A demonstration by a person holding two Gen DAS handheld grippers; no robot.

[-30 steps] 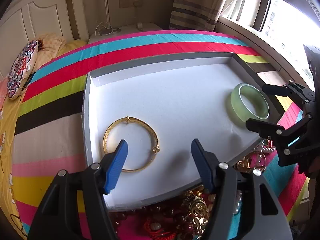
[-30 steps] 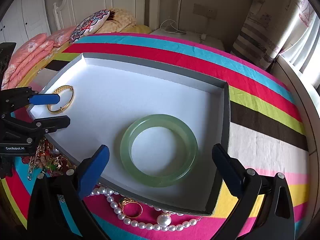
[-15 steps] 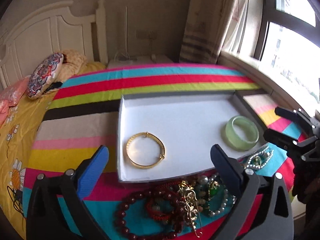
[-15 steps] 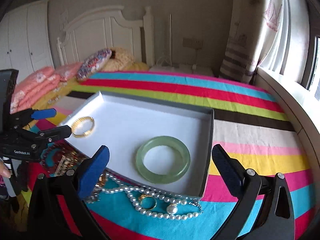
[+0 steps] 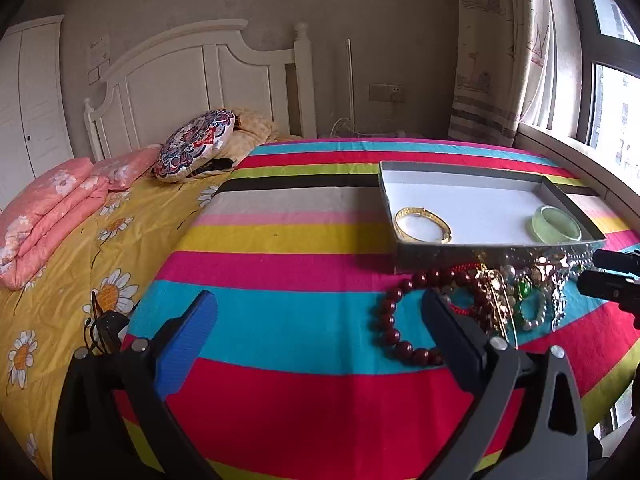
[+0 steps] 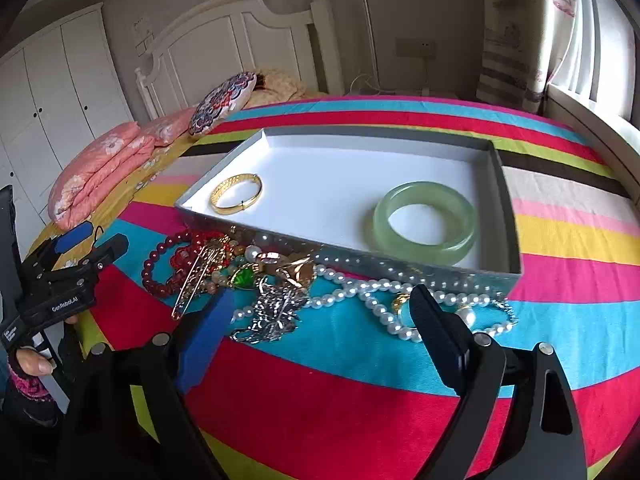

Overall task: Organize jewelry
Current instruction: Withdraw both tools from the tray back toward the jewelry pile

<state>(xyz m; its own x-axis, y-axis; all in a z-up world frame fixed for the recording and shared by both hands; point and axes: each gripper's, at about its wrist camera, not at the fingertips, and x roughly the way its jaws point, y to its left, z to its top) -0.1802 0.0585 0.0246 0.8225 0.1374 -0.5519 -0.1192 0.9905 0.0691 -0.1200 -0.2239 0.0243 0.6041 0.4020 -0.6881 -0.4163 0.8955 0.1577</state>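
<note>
- Both claws are spread wide and carry nothing: the left claw (image 5: 320, 334) hangs over the striped bedspread (image 5: 304, 268), and the right claw (image 6: 320, 312) hangs just short of the jewelry heap (image 6: 256, 276).
- A second ago each claw stood low over the tray, the left one astride the gold bangle, the right one around the jade bangle. Now both have pulled back and up, clear of the tray, so those two placements look finished.
- Nearest the right claw lie a pearl string (image 6: 384, 300) and a silver piece (image 6: 272, 312); just past them a green-stoned piece (image 6: 243, 278), a long gold pin (image 6: 192, 284) and red beads (image 6: 160, 264). All rest loose on the bed, against the tray's near wall.
- In the left view the red beads (image 5: 394, 320) lie just right of the right-hand finger.
- Beyond the heap, the tray (image 6: 496, 168) holds the gold bangle (image 6: 236, 193) at its left and the jade bangle (image 6: 425, 222) at its right, well apart; the floor between them is bare.
- My reading: only two pieces are sorted and the tangled heap remains, so next comes a fresh pick, likely the pearls or beads, and snagged neighbours are the risk.
- Far back stand the pillows (image 6: 104, 168) and headboard (image 6: 240, 36).
</note>
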